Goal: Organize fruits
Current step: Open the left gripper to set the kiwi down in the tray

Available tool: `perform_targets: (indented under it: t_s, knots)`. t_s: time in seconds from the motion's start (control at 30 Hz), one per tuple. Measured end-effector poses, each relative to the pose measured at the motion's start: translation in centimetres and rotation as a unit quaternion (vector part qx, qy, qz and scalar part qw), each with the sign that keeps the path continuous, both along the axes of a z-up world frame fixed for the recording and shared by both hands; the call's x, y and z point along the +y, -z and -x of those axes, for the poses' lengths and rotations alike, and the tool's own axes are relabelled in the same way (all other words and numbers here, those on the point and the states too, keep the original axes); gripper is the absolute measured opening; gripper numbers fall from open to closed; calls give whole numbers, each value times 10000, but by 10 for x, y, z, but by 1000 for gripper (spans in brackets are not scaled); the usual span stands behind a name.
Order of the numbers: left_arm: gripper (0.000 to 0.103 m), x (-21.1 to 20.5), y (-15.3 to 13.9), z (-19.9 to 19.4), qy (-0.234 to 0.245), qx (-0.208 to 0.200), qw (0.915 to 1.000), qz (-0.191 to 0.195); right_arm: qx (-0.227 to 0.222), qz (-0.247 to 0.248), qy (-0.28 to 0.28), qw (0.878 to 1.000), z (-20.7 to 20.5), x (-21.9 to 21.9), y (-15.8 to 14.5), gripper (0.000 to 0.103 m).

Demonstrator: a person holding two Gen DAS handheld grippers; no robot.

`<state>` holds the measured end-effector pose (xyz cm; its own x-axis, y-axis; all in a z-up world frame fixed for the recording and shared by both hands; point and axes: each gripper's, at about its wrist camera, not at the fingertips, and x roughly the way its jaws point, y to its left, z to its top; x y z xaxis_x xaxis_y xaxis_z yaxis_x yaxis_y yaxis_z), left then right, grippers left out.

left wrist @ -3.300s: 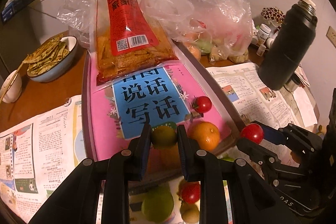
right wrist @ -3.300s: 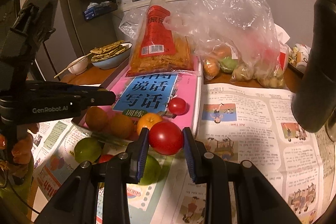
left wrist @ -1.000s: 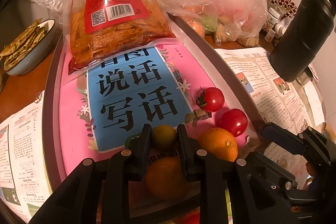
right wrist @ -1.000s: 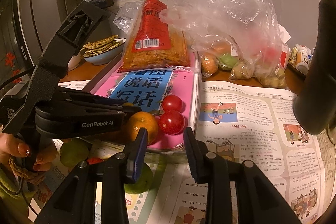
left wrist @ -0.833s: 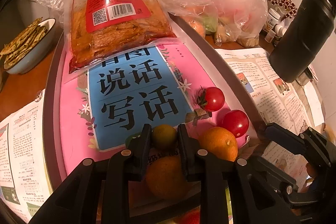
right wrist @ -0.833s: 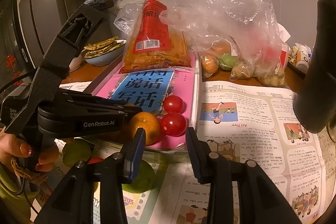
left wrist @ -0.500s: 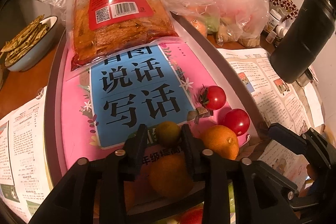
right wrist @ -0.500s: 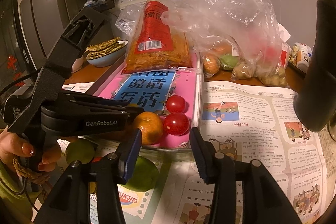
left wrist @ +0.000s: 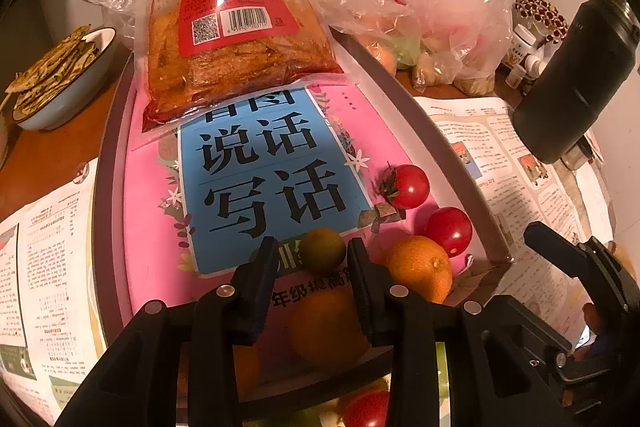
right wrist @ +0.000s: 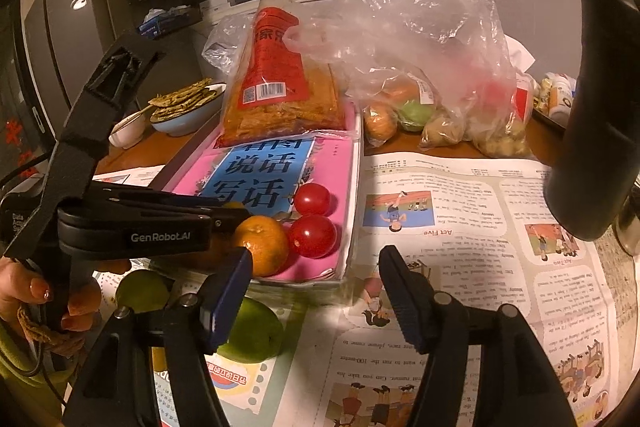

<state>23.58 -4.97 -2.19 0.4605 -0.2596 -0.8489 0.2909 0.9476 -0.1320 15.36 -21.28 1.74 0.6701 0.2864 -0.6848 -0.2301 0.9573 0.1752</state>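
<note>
From my left wrist view, the lower orange (left wrist: 328,327) sits half behind my left gripper (left wrist: 312,255) fingers, its outline soft; a red tomato (left wrist: 366,409) at the bottom edge is cut off by the frame; the dark flask (left wrist: 576,79) loses its top at the rim; the fruit inside the plastic bag (left wrist: 404,7) is too veiled to name. From my right wrist view, the left gripper's (right wrist: 236,213) tip covers the small green fruit; the newspaper (right wrist: 460,227) print is too small to read; my left hand (right wrist: 40,299) is cut by the edge.
</note>
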Motion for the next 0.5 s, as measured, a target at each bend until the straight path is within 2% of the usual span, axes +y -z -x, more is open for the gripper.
perform_targets:
  t_s: [0.23,0.33,0.5]
  knots:
    - [44,3,-14,6,-16,-142,9999,82,-1,8,-23,10000,1,2,0,65]
    - [58,4,-20,9,-33,-216,9997,85,9,4,-18,10000,2,3,0,66]
    - [60,6,-28,15,-102,-356,9993,90,-1,2,-13,10000,3,4,-2,67]
